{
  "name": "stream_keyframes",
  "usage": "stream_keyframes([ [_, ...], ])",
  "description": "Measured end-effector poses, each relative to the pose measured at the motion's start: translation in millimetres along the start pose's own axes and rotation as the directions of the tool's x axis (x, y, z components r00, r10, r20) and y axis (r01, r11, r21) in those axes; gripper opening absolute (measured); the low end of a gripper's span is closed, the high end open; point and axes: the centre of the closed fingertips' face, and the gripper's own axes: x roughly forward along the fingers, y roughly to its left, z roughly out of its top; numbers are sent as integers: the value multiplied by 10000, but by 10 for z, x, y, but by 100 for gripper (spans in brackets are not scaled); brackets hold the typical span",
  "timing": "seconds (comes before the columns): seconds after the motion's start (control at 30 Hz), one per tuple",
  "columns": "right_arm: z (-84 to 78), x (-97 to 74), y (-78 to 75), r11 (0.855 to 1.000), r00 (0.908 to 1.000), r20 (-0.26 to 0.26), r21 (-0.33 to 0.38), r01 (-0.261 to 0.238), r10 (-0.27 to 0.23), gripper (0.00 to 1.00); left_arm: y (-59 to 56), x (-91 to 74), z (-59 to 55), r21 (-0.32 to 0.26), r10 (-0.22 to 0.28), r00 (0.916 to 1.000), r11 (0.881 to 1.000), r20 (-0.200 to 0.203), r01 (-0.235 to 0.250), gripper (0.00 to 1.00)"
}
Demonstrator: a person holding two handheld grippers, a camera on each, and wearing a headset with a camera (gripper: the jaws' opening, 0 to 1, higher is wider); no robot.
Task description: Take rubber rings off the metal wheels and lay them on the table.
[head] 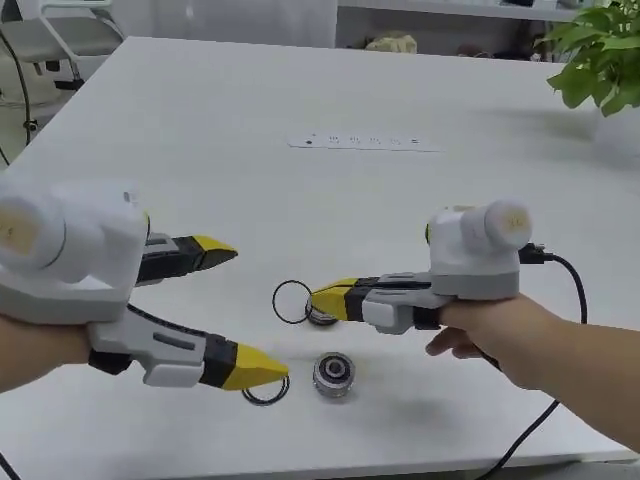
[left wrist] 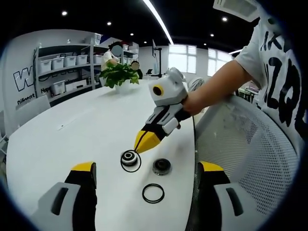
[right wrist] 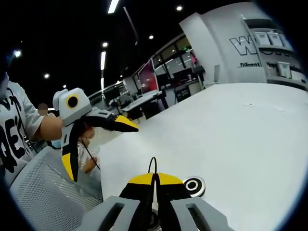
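Observation:
My right gripper point(head: 318, 298) is shut on a thin black rubber ring point(head: 291, 302), which hangs from its yellow tips beside a metal wheel point(head: 322, 317). In the left gripper view that ring point(left wrist: 130, 168) loops loosely around the wheel point(left wrist: 129, 157). A second metal wheel point(head: 333, 372) sits nearer the front edge, and a loose rubber ring point(head: 266, 392) lies flat beside it. My left gripper point(head: 261, 310) stands wide open to the left of these, its lower jaw over the loose ring. In the right gripper view the held ring point(right wrist: 152, 166) rises edge-on from the shut jaws.
The white table point(head: 300, 200) stretches far ahead, with a flat white strip point(head: 365, 142) lying mid-table. A green plant point(head: 600, 55) stands at the back right. A black cable point(head: 560, 270) trails from the right gripper. A chair point(head: 60, 40) stands at the back left.

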Motion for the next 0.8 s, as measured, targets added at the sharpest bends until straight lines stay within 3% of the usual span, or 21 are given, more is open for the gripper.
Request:
stream_keyframes([
  [0.33,-44,5,69,9991,9992,-140,209,-362,365,0,-52,-126,-65,-317,166,9999,9994,47,-164,90],
  [0.8,-202,94,217,9922,9934,-661,893,-874,935,0,-6,-324,-128,-585,687,9975,9960,147,-677,95],
])
